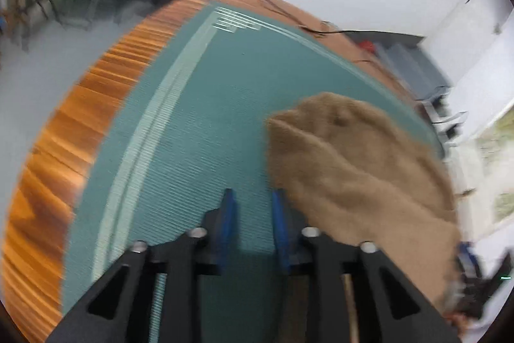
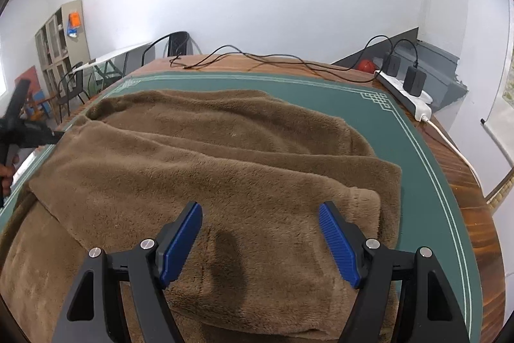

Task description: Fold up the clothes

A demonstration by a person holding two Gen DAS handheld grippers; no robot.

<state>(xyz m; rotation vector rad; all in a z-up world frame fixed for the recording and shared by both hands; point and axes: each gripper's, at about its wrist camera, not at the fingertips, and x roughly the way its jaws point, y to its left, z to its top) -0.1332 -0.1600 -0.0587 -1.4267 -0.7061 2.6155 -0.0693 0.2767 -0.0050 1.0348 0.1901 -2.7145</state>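
The right gripper (image 2: 260, 216), blue pads spread wide, hovers over a plush brown fleece garment (image 2: 205, 163) lying folded in thick layers on the green table mat (image 2: 427, 182) — its near edge cut off. The left gripper (image 1: 252, 198), blurred, stands parted over bare mat beside the fleece. Beyond, a white power strip (image 2: 408, 94).
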